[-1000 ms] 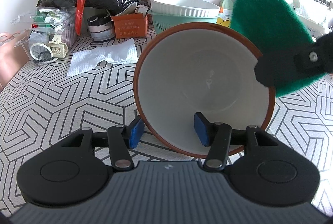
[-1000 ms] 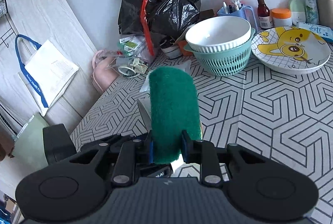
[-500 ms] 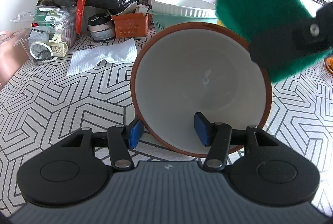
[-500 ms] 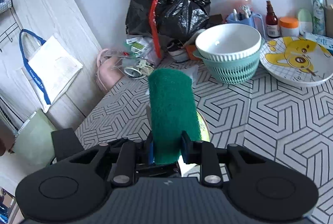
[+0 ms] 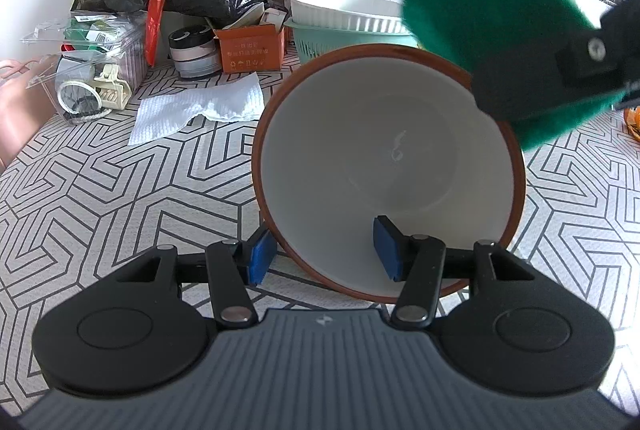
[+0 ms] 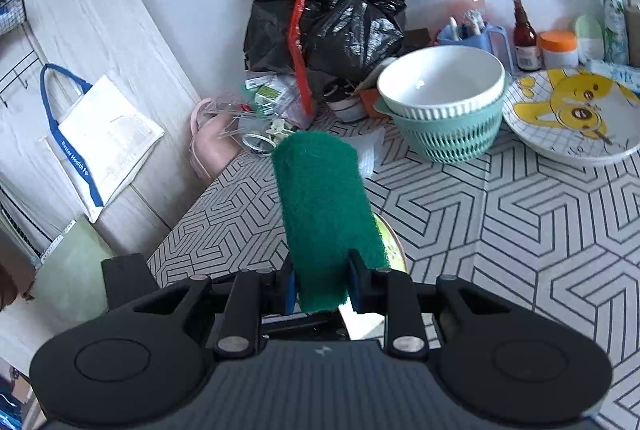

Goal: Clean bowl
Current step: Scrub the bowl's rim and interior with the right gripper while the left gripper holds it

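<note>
A bowl [image 5: 384, 158] with a brown outside and white inside is tilted up on its edge over the patterned table, its opening facing the left wrist camera. My left gripper [image 5: 324, 254] is shut on the bowl's lower rim, one blue pad outside and one inside. My right gripper [image 6: 322, 292] is shut on a green scouring pad [image 6: 324, 214], which also shows in the left wrist view [image 5: 480, 14], held above the bowl's upper right rim. In the right wrist view only a sliver of the bowl [image 6: 390, 242] shows behind the pad.
A white dish in a teal basket [image 6: 448, 110], a cartoon plate [image 6: 576, 114], bottles [image 6: 528, 38] and a black rubbish bag [image 6: 332, 10] stand at the back. A paper towel [image 5: 200, 106] and clear plastic packaging [image 5: 92, 62] lie left of the bowl. The table's left edge [image 6: 180, 230] is near.
The right gripper with the green pad has risen and moved left over the bowl's upper right rim. The left gripper still holds the bowl in the same tilted pose.
</note>
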Demonstrator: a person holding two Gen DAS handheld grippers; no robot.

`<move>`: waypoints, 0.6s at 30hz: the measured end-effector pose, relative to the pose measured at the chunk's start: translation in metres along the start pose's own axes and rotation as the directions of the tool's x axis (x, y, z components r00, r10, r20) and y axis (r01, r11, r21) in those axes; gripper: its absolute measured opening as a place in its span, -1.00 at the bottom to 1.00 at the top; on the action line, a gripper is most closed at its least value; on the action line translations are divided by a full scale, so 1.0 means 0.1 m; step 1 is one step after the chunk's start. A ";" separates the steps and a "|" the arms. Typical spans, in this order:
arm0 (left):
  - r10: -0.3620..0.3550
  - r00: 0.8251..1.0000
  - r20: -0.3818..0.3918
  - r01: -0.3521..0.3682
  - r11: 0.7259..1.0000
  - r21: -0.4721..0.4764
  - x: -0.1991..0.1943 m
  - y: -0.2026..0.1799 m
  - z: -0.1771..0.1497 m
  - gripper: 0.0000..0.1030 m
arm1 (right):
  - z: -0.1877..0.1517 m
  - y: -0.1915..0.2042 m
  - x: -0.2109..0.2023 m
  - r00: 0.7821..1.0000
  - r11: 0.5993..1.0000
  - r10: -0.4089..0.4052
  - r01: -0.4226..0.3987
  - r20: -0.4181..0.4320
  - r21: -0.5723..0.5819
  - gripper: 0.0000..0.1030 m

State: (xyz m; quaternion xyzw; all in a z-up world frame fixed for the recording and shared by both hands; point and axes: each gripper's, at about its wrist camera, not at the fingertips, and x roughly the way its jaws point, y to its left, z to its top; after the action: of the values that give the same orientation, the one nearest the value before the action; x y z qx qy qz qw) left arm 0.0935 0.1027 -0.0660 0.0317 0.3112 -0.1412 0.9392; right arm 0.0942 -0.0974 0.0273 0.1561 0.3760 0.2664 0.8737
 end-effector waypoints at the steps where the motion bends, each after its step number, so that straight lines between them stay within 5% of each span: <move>1: 0.000 1.000 0.000 0.000 1.000 -0.001 0.00 0.00 0.00 0.04 | -0.01 -0.04 0.00 1.000 1.000 0.005 -0.005 -0.003 0.013 -0.52; 18: 0.024 1.000 0.005 -0.024 1.000 0.020 0.01 -0.03 0.00 0.05 | -0.11 -0.07 -0.03 1.000 1.000 0.012 -0.012 -0.022 0.020 -0.52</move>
State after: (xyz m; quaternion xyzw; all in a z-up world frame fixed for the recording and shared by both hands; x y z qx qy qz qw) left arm 0.0933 0.0993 -0.0664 0.0445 0.3071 -0.1332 0.9413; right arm 0.0868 -0.1041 0.0185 0.1642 0.3872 0.2696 0.8663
